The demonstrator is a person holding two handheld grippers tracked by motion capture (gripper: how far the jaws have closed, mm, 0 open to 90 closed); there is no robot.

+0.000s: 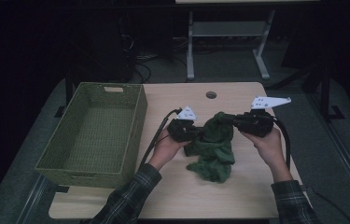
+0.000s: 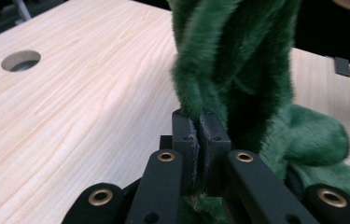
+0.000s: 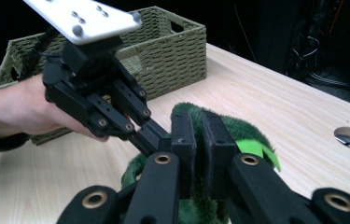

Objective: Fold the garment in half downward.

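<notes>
Cloth (image 1: 214,144), dark green and fuzzy, hangs between your two grippers just above the table (image 1: 182,196), its lower folds resting on the wood. Left gripper (image 2: 200,122) and right gripper (image 3: 199,122) each pinch its upper edge tight. You look mid-lift; next probably calls for carrying it to the woven basket (image 1: 116,177) on the left.

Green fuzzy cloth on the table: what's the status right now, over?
Left tool shut on green fuzzy cloth. Right tool shut on it too, cloth lifted between them, its lower end on the table. Green wicker basket at left, nothing in the way.
</notes>
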